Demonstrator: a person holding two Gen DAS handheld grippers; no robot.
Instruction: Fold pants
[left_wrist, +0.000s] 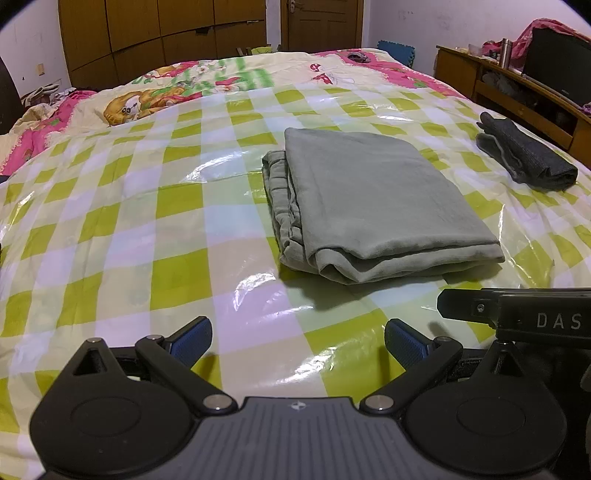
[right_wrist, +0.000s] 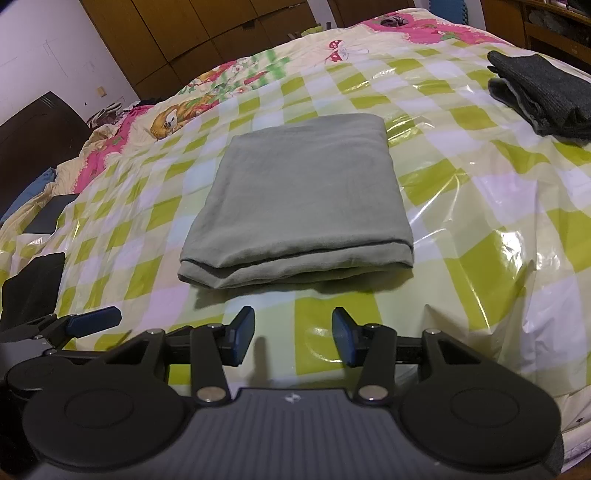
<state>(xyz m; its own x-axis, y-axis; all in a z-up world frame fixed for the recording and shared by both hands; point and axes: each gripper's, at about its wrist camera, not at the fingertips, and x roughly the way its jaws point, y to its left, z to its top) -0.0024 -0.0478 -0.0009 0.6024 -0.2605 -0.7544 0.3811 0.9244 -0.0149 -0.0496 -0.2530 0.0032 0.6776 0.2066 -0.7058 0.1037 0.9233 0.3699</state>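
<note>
Pants (left_wrist: 373, 206), grey-green, lie folded into a neat rectangle on the bed (left_wrist: 147, 229), on its shiny green/white checked plastic cover, approx. mid-bed. Stacked edges face the tongs; in left wrist view extra layers stick out on the pile's left side. Left tongs (left_wrist: 297, 345) hover above the cover just short of the pile, blue pads wide apart, nothing btwn them. Right tongs (right_wrist: 293, 341) likewise near the pile's front edge, pads apart, empty, not touching the cloth. Dark folded garment (left_wrist: 524, 155) sits well apart to the right, near the bed edge. Wooden wardrobe (left_wrist: 162, 33) stands beyond the bed.
</note>
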